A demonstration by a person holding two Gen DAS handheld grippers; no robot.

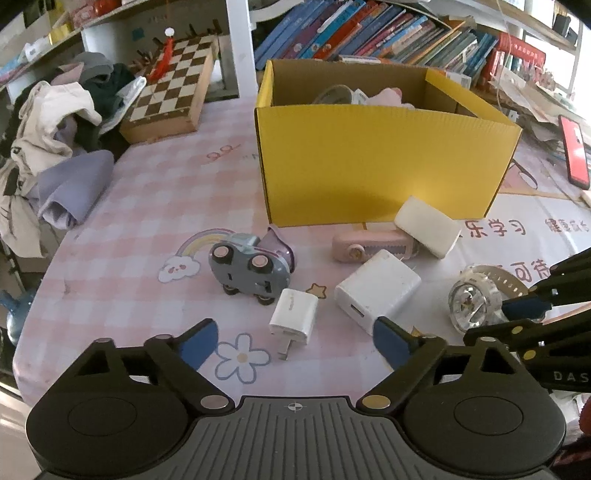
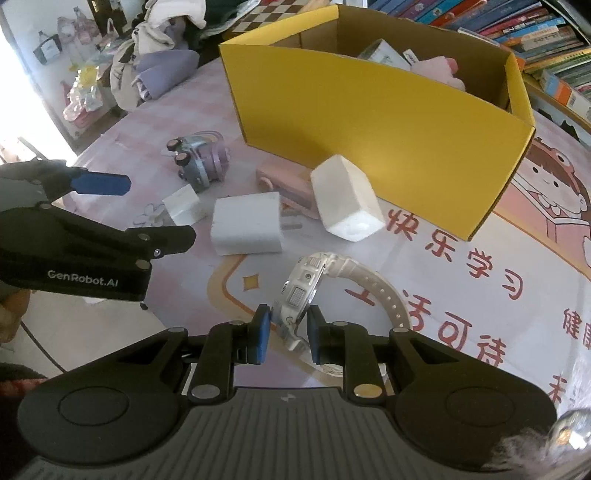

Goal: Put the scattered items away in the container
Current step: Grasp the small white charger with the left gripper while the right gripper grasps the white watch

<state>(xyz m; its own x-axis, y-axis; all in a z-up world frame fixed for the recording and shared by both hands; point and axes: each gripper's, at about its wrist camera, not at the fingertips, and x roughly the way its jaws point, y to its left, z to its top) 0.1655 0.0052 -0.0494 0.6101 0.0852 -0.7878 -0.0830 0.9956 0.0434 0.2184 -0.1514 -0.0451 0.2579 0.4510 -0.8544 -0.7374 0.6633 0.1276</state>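
A yellow cardboard box stands on the pink tablecloth and holds several items. In front of it lie a grey toy car, a pink comb-like item, a white block and a larger white charger. A small white charger lies between the fingers of my left gripper. That gripper is open and its pads stand clear of the charger. My right gripper is shut on the case of a white wristwatch, whose strap trails to the right on the table.
A chessboard and a heap of clothes take up the far left of the table. Rows of books stand behind the box. A red phone lies at the far right. The table's edge runs close on the left.
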